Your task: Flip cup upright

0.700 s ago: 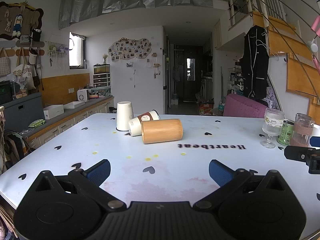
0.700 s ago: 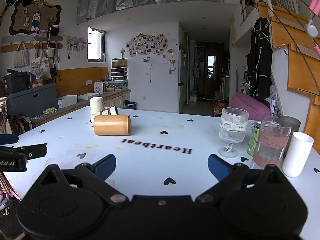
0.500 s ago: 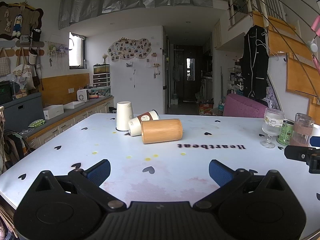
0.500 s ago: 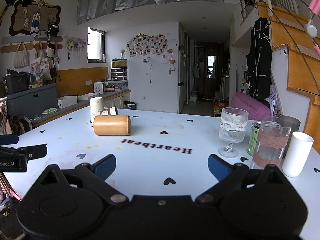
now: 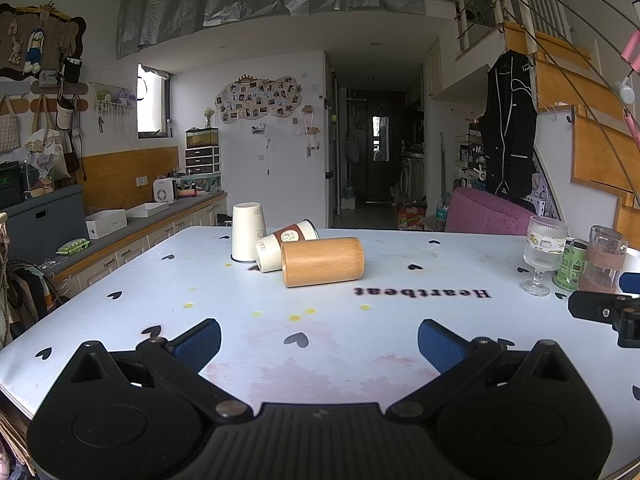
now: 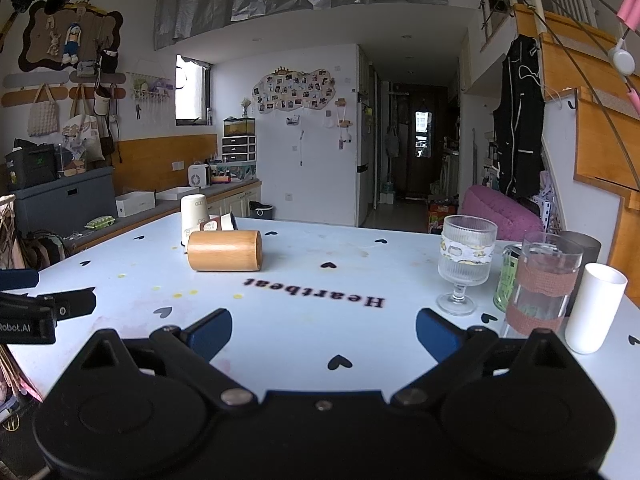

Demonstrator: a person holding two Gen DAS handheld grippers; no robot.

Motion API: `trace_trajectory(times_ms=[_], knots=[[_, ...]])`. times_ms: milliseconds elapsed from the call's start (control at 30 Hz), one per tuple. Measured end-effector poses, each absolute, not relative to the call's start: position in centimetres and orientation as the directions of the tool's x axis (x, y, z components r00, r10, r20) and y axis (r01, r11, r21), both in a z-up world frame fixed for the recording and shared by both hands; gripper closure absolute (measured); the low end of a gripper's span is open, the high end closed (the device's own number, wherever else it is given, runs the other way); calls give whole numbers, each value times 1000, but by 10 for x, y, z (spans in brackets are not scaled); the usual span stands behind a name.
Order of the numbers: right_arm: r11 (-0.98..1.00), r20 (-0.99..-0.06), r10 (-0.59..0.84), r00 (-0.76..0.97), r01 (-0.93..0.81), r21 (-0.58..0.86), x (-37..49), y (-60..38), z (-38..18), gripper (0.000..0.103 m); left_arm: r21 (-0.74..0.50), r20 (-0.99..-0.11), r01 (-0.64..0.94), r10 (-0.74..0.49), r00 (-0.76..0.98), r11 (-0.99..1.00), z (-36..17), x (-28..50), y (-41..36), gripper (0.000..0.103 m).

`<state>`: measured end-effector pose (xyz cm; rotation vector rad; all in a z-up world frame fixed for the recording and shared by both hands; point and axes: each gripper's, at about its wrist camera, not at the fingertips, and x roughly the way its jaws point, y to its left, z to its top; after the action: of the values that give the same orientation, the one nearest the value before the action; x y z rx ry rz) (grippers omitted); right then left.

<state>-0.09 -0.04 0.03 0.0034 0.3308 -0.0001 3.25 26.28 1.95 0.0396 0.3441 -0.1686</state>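
A wooden cup (image 5: 322, 261) lies on its side on the white table (image 5: 240, 312), also in the right wrist view (image 6: 224, 250). Behind it a brown-and-white paper cup (image 5: 285, 243) lies on its side and a white paper cup (image 5: 248, 237) stands upside down. My left gripper (image 5: 319, 342) is open and empty, well short of the cups. My right gripper (image 6: 323, 332) is open and empty, nearer the table's right side. Each gripper shows at the edge of the other's view.
A stemmed glass (image 6: 464, 268), a green can (image 6: 505, 280), a glass with a pink band (image 6: 544, 284), a grey cup (image 6: 584, 248) and a white cup (image 6: 596, 307) stand at the right of the table. A counter (image 5: 132, 224) runs along the left.
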Motion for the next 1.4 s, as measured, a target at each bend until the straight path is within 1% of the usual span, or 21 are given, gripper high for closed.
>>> trace_trajectory(times_ms=[1400], knots=[[1000,-323,2,947,0,8,-5,-3,0,3,8,-339,172,-159,927,985,18,33,264,0]])
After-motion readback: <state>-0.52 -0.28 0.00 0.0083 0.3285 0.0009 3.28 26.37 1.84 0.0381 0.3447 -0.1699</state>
